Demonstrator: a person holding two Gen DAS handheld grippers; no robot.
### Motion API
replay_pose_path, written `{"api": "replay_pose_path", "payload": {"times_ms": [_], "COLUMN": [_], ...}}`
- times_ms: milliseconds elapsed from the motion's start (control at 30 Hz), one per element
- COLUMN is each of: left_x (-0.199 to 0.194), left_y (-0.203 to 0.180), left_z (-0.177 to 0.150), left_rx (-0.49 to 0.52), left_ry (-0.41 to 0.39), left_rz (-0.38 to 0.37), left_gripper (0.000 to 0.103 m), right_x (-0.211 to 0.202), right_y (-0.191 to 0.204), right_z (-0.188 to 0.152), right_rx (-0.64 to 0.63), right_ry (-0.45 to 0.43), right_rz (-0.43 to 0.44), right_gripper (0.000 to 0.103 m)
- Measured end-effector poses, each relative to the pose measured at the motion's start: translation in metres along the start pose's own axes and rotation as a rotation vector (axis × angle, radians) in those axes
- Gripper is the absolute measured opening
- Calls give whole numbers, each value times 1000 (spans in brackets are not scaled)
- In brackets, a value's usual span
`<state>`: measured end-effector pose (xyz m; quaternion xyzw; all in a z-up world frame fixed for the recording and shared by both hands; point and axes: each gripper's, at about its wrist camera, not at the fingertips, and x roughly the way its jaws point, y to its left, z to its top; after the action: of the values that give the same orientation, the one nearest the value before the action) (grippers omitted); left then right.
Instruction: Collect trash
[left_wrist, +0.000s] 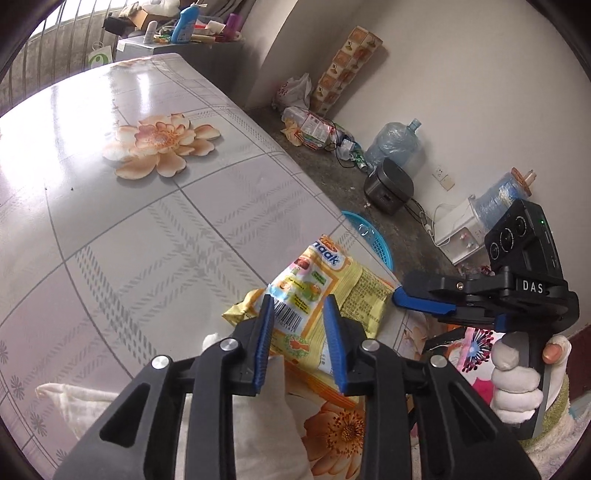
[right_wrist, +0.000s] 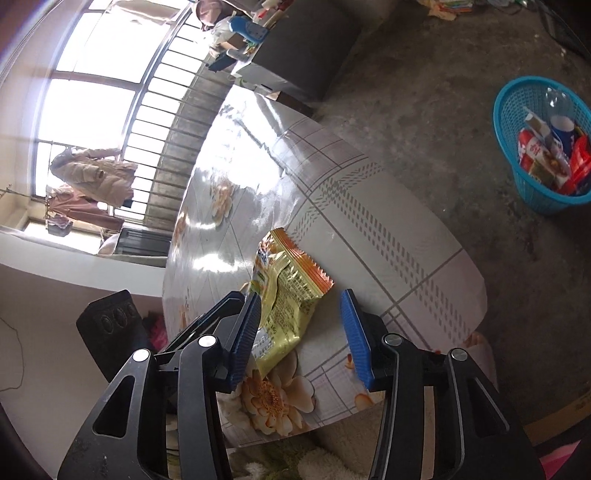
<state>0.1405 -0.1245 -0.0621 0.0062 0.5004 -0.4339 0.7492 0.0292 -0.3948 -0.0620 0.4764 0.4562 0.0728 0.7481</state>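
Observation:
A yellow snack wrapper (left_wrist: 354, 291) rises crumpled off the flowered table (left_wrist: 147, 240) near its front edge. In the left wrist view my left gripper (left_wrist: 298, 299) straddles the wrapper's barcode panel, and both blue pads press against it. My right gripper (left_wrist: 402, 286), held in a white-gloved hand (left_wrist: 517, 387), comes in from the right, close to the wrapper's right edge. In the right wrist view the right gripper (right_wrist: 299, 293) stands open. The wrapper (right_wrist: 288, 288) lies against its left pad, with bare table (right_wrist: 369, 221) before the right one. A black finger (right_wrist: 221, 306) of the left gripper shows just behind.
A blue basket (right_wrist: 517, 177) stands on the concrete floor beyond the table's right edge, holding cartons and a cup; its rim (left_wrist: 373, 236) peeks past the table. Water jugs (left_wrist: 395, 144), a dark cooker (left_wrist: 388, 188) and bags line the wall. A white cloth (left_wrist: 74, 398) lies at the near edge.

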Motion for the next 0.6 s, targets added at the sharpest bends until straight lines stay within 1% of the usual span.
{"api": "replay_pose_path", "payload": {"times_ms": [100,200,267,333,467,600], "left_x": [3,3,3,2,4,3], "left_y": [-2,-2,-2,-1,-4,-4], "left_z": [0,0,0,1,1,3], "left_rx": [4,2,2,6,14,7], "left_ry": [12,13,12,9,4,12], "left_rz": [2,-4,-5,-2,5,-7], "left_gripper": [27,27,27,27,27,27], "right_x": [5,11,14,14,10,7], "right_y": [-3,-5,-8,-12,-12,-12], "right_z": [2,3,4,4,4,3], "right_rx": [10,18,31,45,36,22], "right_ry": [10,14,14,10,-5,-14], "right_rz": [36,59,63,71,67,65], "right_gripper": [37,29,17,11,8,4]}}
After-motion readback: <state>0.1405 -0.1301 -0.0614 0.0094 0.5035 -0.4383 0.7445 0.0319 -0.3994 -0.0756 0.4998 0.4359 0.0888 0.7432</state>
